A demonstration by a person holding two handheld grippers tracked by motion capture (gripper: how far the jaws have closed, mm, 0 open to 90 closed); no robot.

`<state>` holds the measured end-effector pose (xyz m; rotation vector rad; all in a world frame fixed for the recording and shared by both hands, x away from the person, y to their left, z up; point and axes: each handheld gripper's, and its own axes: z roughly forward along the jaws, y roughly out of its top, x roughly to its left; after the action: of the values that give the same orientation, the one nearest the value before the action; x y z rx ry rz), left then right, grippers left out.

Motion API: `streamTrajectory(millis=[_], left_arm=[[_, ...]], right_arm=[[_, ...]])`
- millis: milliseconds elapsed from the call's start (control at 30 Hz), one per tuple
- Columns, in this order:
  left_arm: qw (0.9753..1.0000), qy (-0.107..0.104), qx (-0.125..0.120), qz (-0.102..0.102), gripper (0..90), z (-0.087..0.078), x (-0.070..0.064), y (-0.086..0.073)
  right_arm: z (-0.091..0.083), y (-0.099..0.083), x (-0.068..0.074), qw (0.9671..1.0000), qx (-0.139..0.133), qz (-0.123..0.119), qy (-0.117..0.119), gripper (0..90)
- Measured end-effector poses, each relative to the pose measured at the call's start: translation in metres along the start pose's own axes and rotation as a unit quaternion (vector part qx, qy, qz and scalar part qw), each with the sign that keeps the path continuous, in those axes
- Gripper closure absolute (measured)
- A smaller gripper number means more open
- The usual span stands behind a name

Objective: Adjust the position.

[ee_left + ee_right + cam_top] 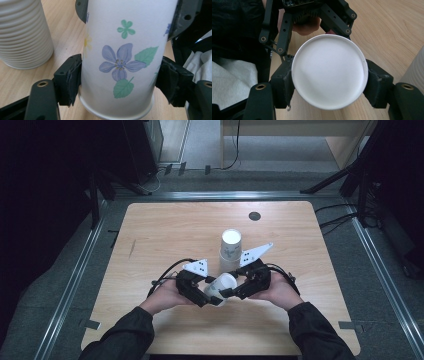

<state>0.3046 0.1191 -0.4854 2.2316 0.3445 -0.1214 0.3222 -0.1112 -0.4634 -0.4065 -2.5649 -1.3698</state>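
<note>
From above, we hold a white flower-printed paper cup (220,288) between both hand-held grippers, near the surface's (165,230) front edge, before a stack of white paper cups (230,251).

Our left hand-held gripper (120,75) is clamped on its wall.

Our right hand-held gripper (329,82) seemingly pinches its base; the cup's axis points along it.

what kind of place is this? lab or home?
Likely a lab recording rig: a bare wooden table inside metal floor rails, dark stands and cables around it, and a person working paper cups with handheld grippers.
</note>
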Motion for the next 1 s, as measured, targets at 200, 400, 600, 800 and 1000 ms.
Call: streamTrajectory(millis=[200,400,600,800,1000], left_arm=[[1.0000,0.000,-0.002,0.005,29.8,-0.002,-0.001,0.001],[1.0000,-0.001,0.001,0.000,29.9,-0.007,0.002,0.000],[1.0000,0.002,0.001,-0.006,30.2,-0.019,0.002,-0.001],[0.9999,0.007,0.011,-0.003,30.0,-0.031,0.001,0.006],[0.9983,0.027,0.052,0.006,29.0,-0.040,0.009,0.023]], right_arm=[[-0.002,0.000,0.001,1.0000,-0.007,-0.003,-0.001,34.2],[-0.002,0.000,0.001,0.9999,0.005,-0.009,-0.011,28.5],[-0.007,-0.005,0.000,0.9997,0.007,-0.010,-0.020,27.4],[-0.014,-0.010,0.002,0.9995,0.011,-0.012,-0.028,27.4],[-0.016,-0.016,0.004,0.9991,0.021,-0.014,-0.034,27.4]])
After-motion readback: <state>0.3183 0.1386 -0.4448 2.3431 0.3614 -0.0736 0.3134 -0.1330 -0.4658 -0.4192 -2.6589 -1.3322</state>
